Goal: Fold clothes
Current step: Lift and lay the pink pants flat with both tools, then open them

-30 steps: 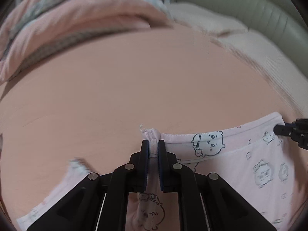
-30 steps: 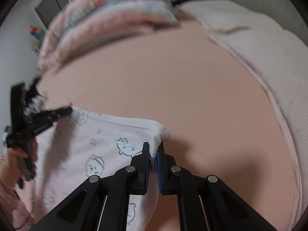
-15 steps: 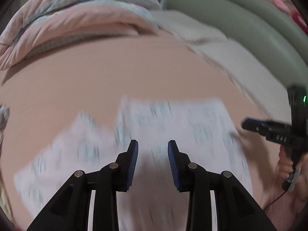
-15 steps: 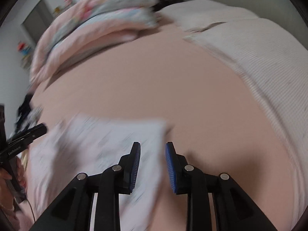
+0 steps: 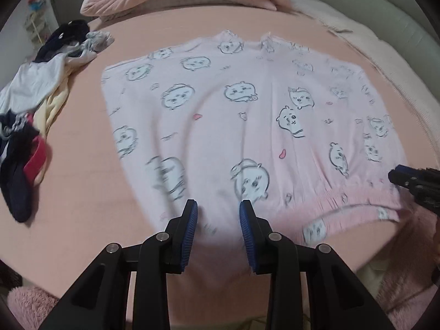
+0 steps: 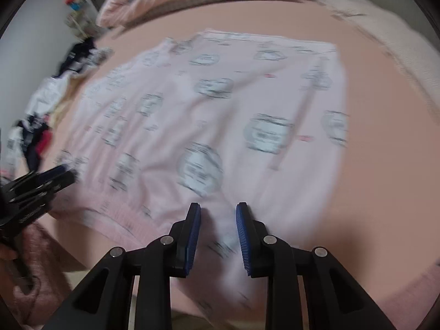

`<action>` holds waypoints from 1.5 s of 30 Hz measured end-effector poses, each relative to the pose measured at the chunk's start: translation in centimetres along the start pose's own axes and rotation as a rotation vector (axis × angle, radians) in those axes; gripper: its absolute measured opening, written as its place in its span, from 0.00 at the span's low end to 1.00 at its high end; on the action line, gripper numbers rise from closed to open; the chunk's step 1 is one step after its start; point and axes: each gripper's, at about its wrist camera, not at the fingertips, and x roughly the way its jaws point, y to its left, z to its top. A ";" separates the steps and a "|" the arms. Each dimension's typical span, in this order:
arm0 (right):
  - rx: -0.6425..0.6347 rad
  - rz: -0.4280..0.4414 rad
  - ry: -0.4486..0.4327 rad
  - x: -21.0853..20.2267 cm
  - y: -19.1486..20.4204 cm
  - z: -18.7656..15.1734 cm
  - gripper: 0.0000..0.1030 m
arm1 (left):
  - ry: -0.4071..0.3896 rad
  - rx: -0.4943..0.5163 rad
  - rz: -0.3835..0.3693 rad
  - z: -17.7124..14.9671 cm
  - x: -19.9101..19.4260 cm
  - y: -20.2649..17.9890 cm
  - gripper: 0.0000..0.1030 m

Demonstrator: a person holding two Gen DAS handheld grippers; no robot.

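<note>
The pink printed garment (image 5: 247, 115) lies spread flat on the bed (image 5: 82, 206) ahead of both tools, likely smoothed for folding. The left tool (image 5: 218, 211) and right tool (image 6: 218, 214) hang above its near hem, gaping, gripping nothing.

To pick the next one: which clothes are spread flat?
The pale pink printed garment in the middle of the bed; the clothes pile beside it is crumpled.
</note>
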 end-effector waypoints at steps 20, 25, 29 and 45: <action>0.258 0.063 -0.017 -1.7 -4.9 -4.8 0.38 | -0.021 -0.147 -0.134 -3.4 -3.5 3.3 0.29; 0.200 0.026 -0.163 -3.9 -3.9 -4.3 0.38 | -0.098 -0.091 -0.126 -2.7 -4.8 2.4 0.29; 0.099 0.011 -0.217 -5.0 -2.3 -3.8 0.38 | -0.086 -0.058 -0.220 -3.0 -2.9 0.0 0.29; -0.008 0.082 -0.274 -5.8 -1.4 -3.2 0.41 | -0.057 -0.023 -0.333 -1.8 -2.9 -3.4 0.29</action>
